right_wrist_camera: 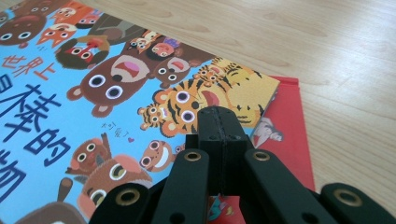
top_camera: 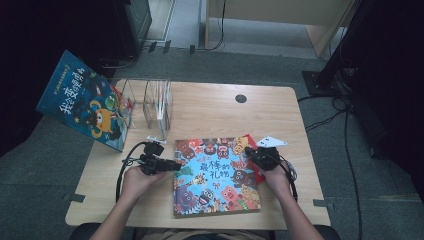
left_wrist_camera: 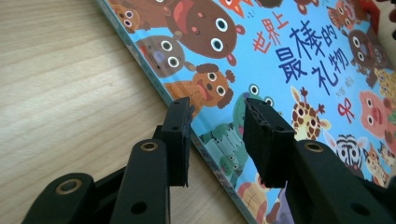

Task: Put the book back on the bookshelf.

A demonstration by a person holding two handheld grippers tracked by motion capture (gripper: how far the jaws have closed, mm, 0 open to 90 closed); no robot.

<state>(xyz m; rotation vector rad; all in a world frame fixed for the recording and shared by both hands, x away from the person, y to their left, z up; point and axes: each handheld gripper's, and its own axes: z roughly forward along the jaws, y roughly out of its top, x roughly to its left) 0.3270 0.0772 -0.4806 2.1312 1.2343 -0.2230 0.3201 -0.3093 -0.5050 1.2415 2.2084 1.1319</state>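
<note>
- picture book [top_camera: 216, 176] lies flat on the bench [top_camera: 210, 107], near its front edge, between the two hands; a red book [top_camera: 256, 172] lies under it, showing past its right edge
- left claw [top_camera: 176, 165] sits at the picture book's left edge; in the left gripper view its jaws stand apart, one over the bare bench and one over the cover [left_wrist_camera: 299, 70], with the book's edge running between them; nothing is pinched
- right claw [top_camera: 248, 152] rests over the upper right corner of the picture book; in the right gripper view its jaws are pressed together with nothing between them, tip pointing at the tiger corner [right_wrist_camera: 243, 93] above the red book [right_wrist_camera: 292, 126]
- step in hand, as judged: taking hold of the picture book by its edges to lift or open it
- to do it well: slide the lower left jaw under the cover's edge before closing; keep the right claw as a steadying tip at the corner so the book does not skid; take care to catch the top book alone, not the red one beneath
- a clear stand [top_camera: 157, 104] and a blue book [top_camera: 85, 100] stand well apart at the bench's far left
</note>
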